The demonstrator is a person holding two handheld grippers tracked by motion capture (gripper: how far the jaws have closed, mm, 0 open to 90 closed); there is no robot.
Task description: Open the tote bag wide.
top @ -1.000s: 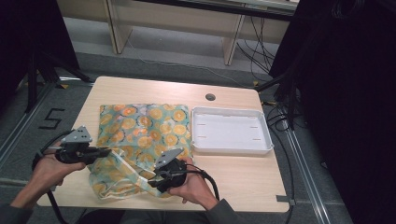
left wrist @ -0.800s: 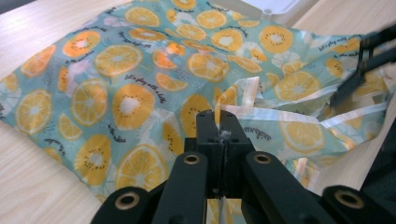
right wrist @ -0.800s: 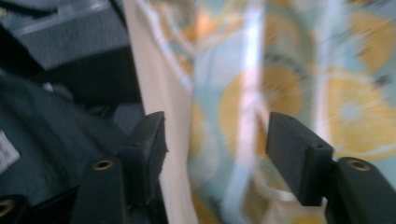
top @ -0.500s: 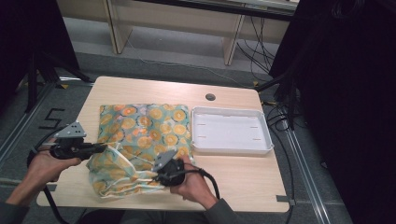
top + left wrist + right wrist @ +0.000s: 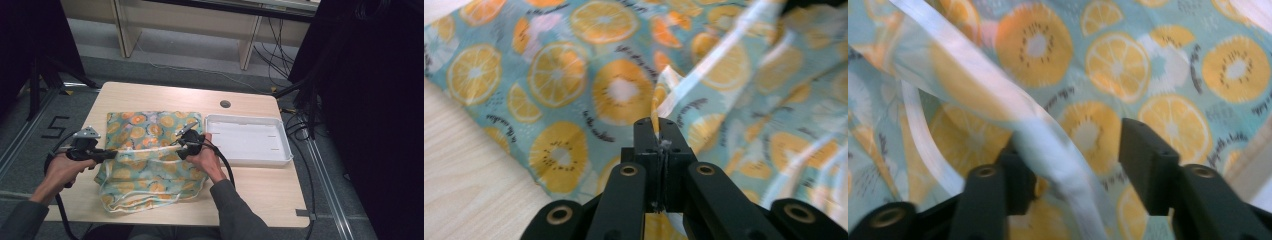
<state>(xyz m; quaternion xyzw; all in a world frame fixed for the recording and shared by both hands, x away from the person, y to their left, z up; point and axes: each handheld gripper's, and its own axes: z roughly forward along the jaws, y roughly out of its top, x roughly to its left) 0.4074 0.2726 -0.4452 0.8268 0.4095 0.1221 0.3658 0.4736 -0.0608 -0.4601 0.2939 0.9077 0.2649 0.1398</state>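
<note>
Comparing with a second ago, your right gripper (image 5: 183, 144) has risen up the fruit-print cloth (image 5: 150, 160), jaws now wide around its white hem; your left gripper (image 5: 111, 154) stays pinched on the hem. The cloth lies on the wooden table (image 5: 260, 185), beside a white tray (image 5: 248, 141).

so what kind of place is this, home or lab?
Most likely a lab or recording room, not a home: a bare wooden table on a grey floor with rail tracks beside it, loose cables trailing past, and black curtains screening the sides.
</note>
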